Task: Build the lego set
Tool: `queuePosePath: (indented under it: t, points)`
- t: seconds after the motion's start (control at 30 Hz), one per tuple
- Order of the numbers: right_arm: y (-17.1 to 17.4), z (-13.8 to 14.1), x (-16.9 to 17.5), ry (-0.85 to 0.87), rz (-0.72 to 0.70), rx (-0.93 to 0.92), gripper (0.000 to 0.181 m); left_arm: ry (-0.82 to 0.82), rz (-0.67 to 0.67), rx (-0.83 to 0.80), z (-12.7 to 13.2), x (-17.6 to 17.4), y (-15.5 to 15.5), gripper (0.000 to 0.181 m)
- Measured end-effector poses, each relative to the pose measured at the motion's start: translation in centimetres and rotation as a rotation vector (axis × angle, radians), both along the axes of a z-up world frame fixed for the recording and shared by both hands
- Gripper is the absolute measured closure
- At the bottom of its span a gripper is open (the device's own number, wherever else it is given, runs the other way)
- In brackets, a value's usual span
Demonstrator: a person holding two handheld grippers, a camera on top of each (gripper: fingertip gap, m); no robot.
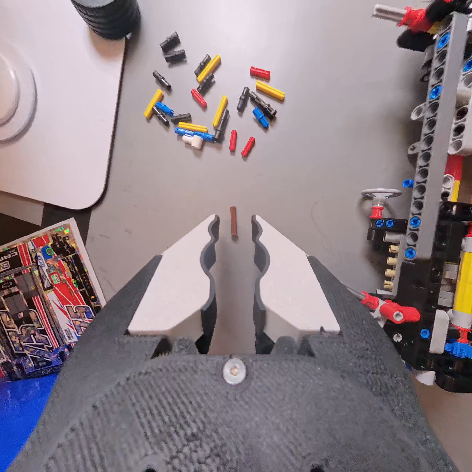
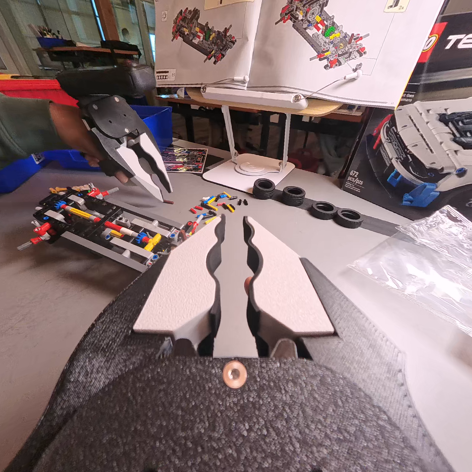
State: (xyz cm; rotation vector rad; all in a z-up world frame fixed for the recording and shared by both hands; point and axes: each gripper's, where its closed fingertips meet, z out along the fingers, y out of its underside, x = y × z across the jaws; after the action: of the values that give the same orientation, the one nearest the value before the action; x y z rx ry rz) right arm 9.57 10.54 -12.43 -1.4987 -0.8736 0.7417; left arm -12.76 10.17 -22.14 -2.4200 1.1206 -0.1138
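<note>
A small brown axle (image 1: 233, 220) lies on the grey table between the tips of my open left gripper (image 1: 235, 217), not gripped. It also shows in the right wrist view (image 2: 169, 202) just below the left gripper (image 2: 166, 194). A pile of small pins and axles (image 1: 212, 102) in black, yellow, red and blue lies beyond it. The partly built lego chassis (image 1: 431, 178) stands at the right, and shows in the right wrist view (image 2: 102, 224) at the left. My right gripper (image 2: 233, 219) is open and empty, held above the table.
An instruction booklet (image 2: 268, 38) sits on a white stand (image 2: 247, 168) at the back. Several black tyres (image 2: 306, 201) lie beside it. The set's box (image 2: 421, 127) stands at the right, a clear plastic bag (image 2: 421, 263) in front. A sticker sheet (image 1: 43, 293) and blue bin (image 2: 23, 171) are left. The left gripper's tips are roughly 25 centimetres from the right gripper's.
</note>
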Motion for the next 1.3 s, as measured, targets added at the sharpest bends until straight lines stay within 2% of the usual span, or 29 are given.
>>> queuePosePath:
  t: [0.03,0.23,0.37,0.5,0.6,0.77,0.9,1.0,1.1,1.23,1.3]
  points:
    - [0.1,-0.2,0.0,-0.002,0.002,-0.008,0.17,0.017,0.002,-0.018,-0.3,-0.1,0.1,0.157]
    - [0.1,-0.3,0.1,0.0,0.008,-0.024,0.171,0.028,0.03,-0.071,-1.2,-0.5,0.5,0.165]
    - [0.0,-0.2,0.0,0.001,0.016,-0.024,0.171,-0.052,0.056,-0.139,-1.4,0.0,-0.1,0.175]
    - [-0.4,0.1,-0.1,0.005,0.023,-0.015,0.171,-0.096,0.056,-0.083,-1.2,0.2,0.1,0.178]
    - [-0.6,0.4,-0.1,0.005,0.029,-0.002,0.172,-0.27,0.03,0.043,1.9,2.7,0.2,0.179]
    - [-1.5,1.3,-0.4,0.048,0.072,0.017,0.172,-0.642,-0.098,0.307,10.6,8.9,-2.7,0.18]
    - [-4.4,2.4,-1.8,0.064,0.209,0.105,0.172,-0.823,-0.207,0.477,14.8,12.4,-7.1,0.18]
    - [-8.4,2.5,-3.2,0.015,0.409,0.179,0.174,-0.924,-0.29,0.506,15.6,14.0,-11.0,0.18]
    - [-13.1,1.4,-4.1,-0.052,0.653,0.13,0.173,-1.012,-0.332,0.431,14.7,14.6,-14.5,0.179]
    - [-16.2,1.1,-5.4,-0.046,0.795,0.039,0.17,-1.056,-0.331,0.357,12.7,14.6,-16.8,0.179]
    - [-17.0,1.1,-6.3,-0.034,0.828,0.003,0.168,-1.012,-0.329,0.344,11.6,14.5,-16.8,0.179]
